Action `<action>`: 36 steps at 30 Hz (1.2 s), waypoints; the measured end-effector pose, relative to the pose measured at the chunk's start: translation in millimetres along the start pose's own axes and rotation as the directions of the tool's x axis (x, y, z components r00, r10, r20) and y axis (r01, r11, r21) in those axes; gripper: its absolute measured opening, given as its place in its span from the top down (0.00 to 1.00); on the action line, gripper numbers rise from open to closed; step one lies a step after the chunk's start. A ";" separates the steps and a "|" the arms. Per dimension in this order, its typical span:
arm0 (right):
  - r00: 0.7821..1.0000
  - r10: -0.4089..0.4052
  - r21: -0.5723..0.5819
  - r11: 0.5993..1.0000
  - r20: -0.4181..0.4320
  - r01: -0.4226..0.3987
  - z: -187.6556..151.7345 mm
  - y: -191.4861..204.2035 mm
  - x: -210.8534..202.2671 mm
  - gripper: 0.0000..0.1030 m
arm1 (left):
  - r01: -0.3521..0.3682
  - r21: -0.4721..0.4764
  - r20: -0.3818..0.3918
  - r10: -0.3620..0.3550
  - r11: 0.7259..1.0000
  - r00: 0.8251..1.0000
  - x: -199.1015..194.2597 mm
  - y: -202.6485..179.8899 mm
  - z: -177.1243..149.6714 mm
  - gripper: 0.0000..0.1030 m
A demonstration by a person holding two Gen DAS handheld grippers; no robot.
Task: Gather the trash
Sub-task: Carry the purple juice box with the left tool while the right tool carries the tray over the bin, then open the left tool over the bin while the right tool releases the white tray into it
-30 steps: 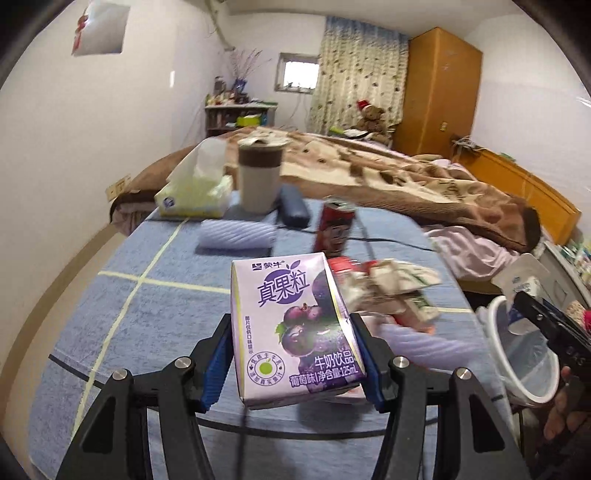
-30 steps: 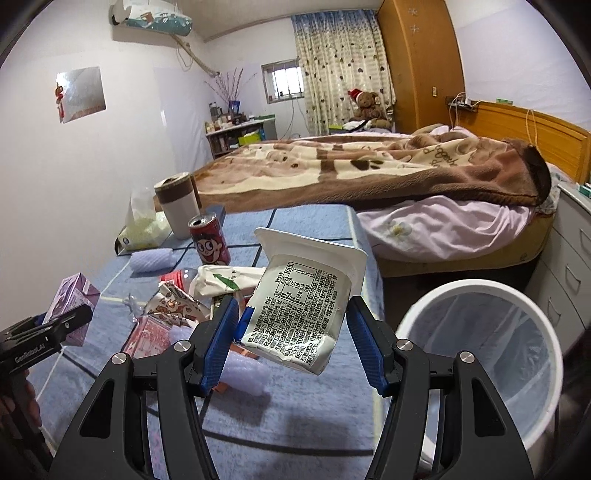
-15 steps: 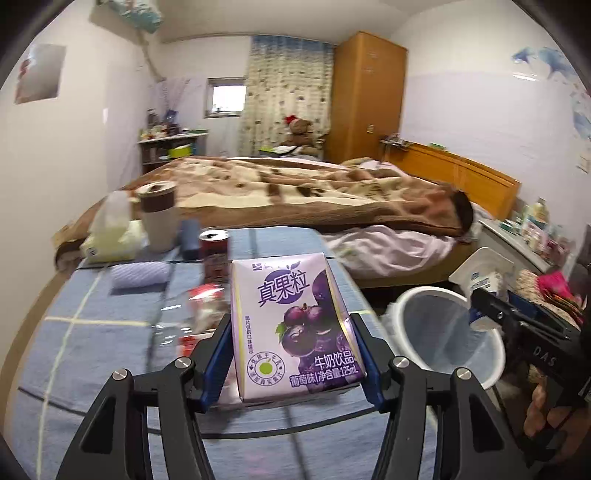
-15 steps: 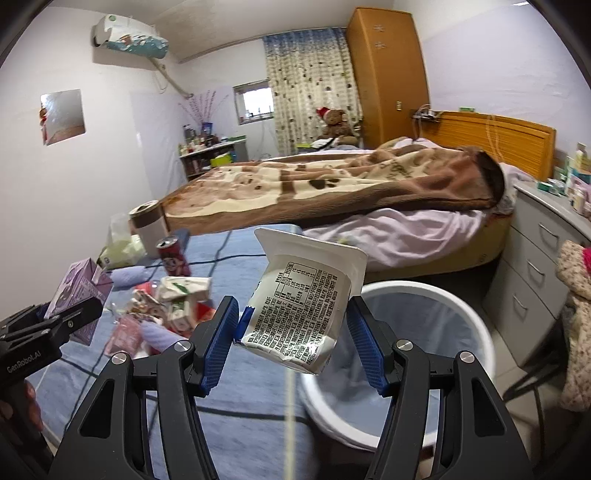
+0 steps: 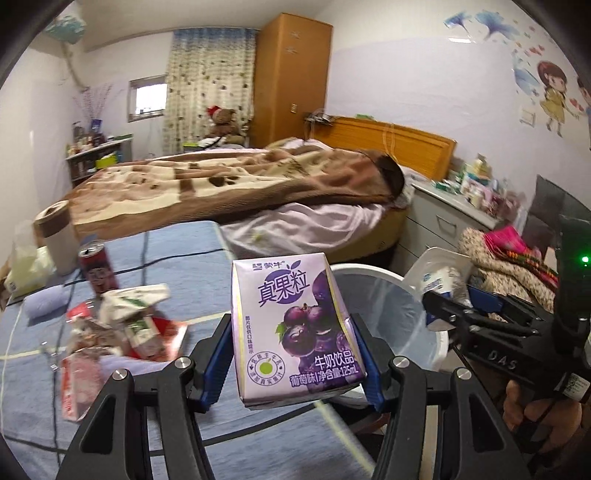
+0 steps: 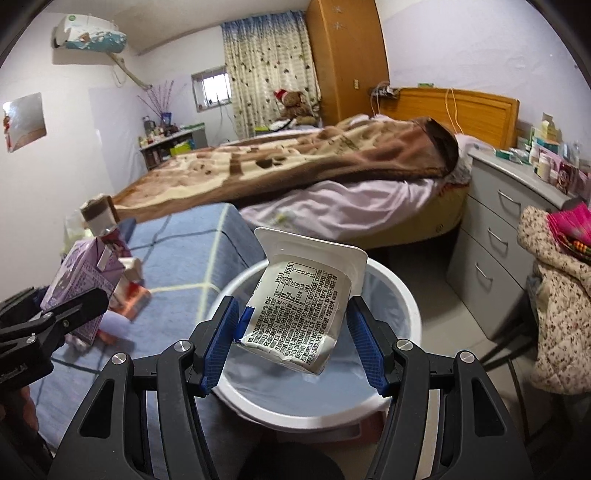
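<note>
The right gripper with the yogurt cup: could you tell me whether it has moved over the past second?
Yes. The right gripper carried the yogurt cup from above the table toward the bin, now directly below it.

Bed with brown patterned blanket (image 6: 295,162) and lilac sheet. Orange wooden wardrobe (image 6: 347,55) behind; brown teddy bear in red hat (image 6: 291,103) beside floral curtain (image 6: 269,70). Grey drawer unit (image 6: 506,236) at right, small bottles and boxes on top. Wall air conditioner (image 6: 88,31) upper left.

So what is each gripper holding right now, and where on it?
The left gripper clamps the purple drink carton by its two side faces. The right gripper pinches the white yogurt cup by its crumpled sides.
</note>
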State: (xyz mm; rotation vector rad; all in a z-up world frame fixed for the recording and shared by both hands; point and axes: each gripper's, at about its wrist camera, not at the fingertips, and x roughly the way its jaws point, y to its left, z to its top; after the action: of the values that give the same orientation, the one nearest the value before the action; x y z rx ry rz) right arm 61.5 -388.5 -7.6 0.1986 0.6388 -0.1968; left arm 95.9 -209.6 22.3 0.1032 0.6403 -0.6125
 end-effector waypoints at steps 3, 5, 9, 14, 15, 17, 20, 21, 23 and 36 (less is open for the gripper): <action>1.000 -0.011 0.002 1.000 -0.019 0.011 -1.9 -8.0 4.5 0.39 | 0.012 0.041 -0.004 -0.012 0.999 1.000 10.7 -17.3 2.0 0.42; 1.000 -0.015 -0.001 1.000 -0.023 0.015 -2.2 -12.7 4.0 0.39 | 0.020 0.055 -0.017 -0.019 0.998 1.000 19.2 -27.1 3.6 0.42; 0.999 -0.033 -0.008 0.999 -0.025 0.033 -1.5 -19.1 0.8 0.39 | 0.042 0.077 -0.029 -0.039 0.996 0.999 31.4 -41.1 7.2 0.42; 0.997 -0.054 -0.005 0.999 -0.056 0.054 -2.4 -29.5 11.0 0.39 | 0.058 0.083 -0.059 -0.053 0.995 0.997 50.8 -50.8 11.1 0.42; 0.997 -0.056 -0.003 0.998 -0.059 0.056 -3.3 -29.7 12.8 0.39 | 0.067 0.075 -0.073 -0.061 0.995 0.995 55.3 -50.0 10.6 0.42; 0.996 -0.056 0.001 0.998 -0.074 0.056 -4.0 -30.3 17.3 0.39 | 0.065 0.057 -0.077 -0.060 0.996 0.995 60.1 -45.8 9.4 0.42; 0.996 -0.036 0.009 0.999 -0.080 0.037 -6.3 -29.7 19.3 0.39 | 0.043 0.042 -0.086 -0.039 0.998 0.996 60.3 -35.8 5.9 0.42; 0.996 -0.030 0.006 1.000 -0.079 0.031 -6.9 -28.6 18.4 0.39 | 0.031 0.040 -0.086 -0.028 0.999 0.996 57.8 -31.0 3.6 0.39; 0.997 -0.021 0.004 1.000 -0.072 0.021 -5.9 -28.8 17.1 0.39 | -0.002 0.031 -0.097 0.005 1.000 0.995 54.0 -23.5 -0.8 0.30; 0.999 -0.011 0.008 1.000 -0.031 0.011 -5.3 -26.4 4.5 0.39 | -0.059 -0.047 -0.254 0.046 0.997 0.966 81.7 -9.2 -49.2 0.21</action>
State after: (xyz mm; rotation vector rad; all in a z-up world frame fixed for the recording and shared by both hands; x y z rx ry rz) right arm 55.6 -413.1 -17.7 0.2063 0.6701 -0.2074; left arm 116.3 -244.8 -64.4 0.1490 0.8987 -0.5344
